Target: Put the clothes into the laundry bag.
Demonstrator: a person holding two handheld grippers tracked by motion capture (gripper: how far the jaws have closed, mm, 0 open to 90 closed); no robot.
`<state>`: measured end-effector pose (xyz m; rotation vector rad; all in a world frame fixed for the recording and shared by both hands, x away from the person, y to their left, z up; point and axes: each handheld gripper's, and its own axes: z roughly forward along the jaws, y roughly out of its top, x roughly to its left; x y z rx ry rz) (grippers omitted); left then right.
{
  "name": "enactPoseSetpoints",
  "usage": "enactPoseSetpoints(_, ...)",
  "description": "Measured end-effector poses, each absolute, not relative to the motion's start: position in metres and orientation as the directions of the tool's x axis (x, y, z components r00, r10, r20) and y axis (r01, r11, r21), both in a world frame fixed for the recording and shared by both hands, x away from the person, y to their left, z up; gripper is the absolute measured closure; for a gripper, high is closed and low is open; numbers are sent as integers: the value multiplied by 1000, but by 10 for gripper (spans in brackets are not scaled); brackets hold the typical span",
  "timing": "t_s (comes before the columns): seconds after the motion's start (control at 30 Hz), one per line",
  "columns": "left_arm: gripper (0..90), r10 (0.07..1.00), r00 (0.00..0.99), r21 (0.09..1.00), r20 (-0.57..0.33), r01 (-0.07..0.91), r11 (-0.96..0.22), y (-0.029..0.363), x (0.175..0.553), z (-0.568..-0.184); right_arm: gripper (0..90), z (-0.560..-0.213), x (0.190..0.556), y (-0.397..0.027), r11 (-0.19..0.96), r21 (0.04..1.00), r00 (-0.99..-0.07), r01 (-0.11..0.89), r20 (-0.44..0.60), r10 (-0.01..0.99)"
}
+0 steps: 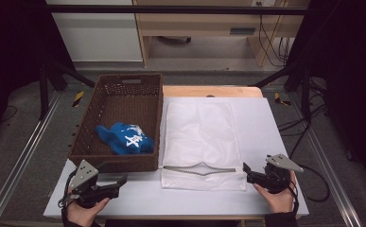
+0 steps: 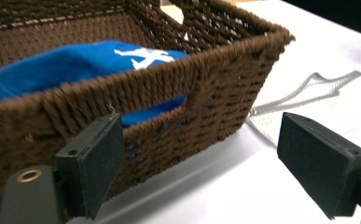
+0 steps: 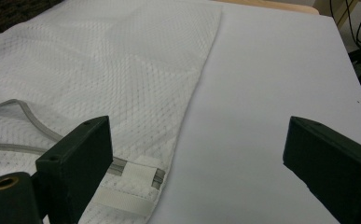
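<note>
We hold the left gripper [image 1: 122, 180] spread near the basket [image 1: 90, 115] containing blue cloth [image 1: 124, 138], and the right gripper [image 1: 245, 170] spread at the mesh bag's [image 1: 199, 137] near right corner.

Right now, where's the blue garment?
In the high view, the blue garment lies inside the brown wicker basket, left of the white mesh bag, near the basket's front.

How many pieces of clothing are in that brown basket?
1 visible: a blue garment with white print, lying toward the near end of the basket. Something smaller could be hidden beneath it.
</note>
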<state>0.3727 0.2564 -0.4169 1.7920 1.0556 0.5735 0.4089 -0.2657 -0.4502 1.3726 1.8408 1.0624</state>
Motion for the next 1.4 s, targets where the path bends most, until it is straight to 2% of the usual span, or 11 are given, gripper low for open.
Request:
enactPoseSetpoints(0.57, 141, 858, 513, 911, -37, 370, -182, 258, 381, -387, 82, -449, 409, -266, 149, 871, -279, 468, -14, 960)
enactPoseSetpoints(1.03, 135, 866, 500, 916, 3, 346, -203, 253, 409, -359, 78, -450, 409, -264, 158, 868, -283, 470, -22, 959)
enactPoseSetpoints(1.4, 136, 890, 455, 908, 14, 366, -202, 259, 437, -347, 74, -449, 409, -263, 162, 868, -287, 470, -24, 958)
